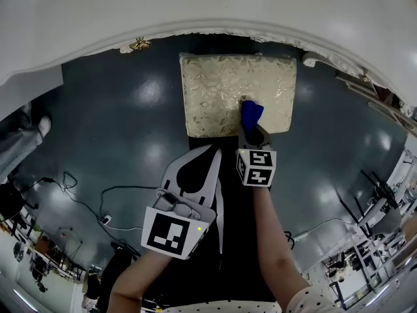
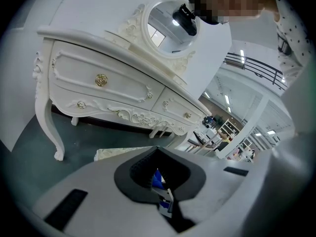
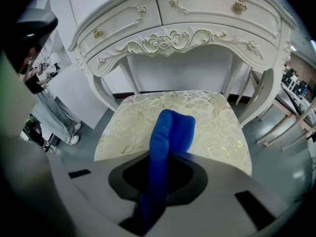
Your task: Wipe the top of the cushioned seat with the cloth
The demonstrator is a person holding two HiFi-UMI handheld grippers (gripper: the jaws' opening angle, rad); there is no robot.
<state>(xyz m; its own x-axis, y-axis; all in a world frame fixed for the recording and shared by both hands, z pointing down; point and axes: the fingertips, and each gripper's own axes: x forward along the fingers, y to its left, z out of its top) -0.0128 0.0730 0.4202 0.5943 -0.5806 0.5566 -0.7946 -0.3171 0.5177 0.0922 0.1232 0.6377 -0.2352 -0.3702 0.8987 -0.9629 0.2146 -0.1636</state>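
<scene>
While the single blue cloth [image 1: 251, 112] is clamped between the jaws of the right gripper [image 1: 249, 124], its free end is laid on the cushioned seat [image 1: 215, 90], near the seat's front edge and a little right of the middle. One seat is counted: it is roughly square, padded, and covered in pale cream fabric with a gold leaf pattern, and it stands just in front of a white carved dressing table [image 3: 187, 38], between the table's legs. The cloth is seen as a thick, folded strip of plain bright blue that runs from deep between the right jaws out onto the fabric. The left gripper [image 1: 210, 151] is held low over the dark glossy floor [image 1: 117, 116], near the seat's front left corner, with its jaws brought together at the tips and nothing between them. Two grippers are counted, each carrying one cube printed with black and white square markers; no letters or words can be read on them. Gold knobs [image 3: 240, 5] are set in the table's drawer fronts, and one oval mirror [image 2: 170, 26] is mounted above it.
</scene>
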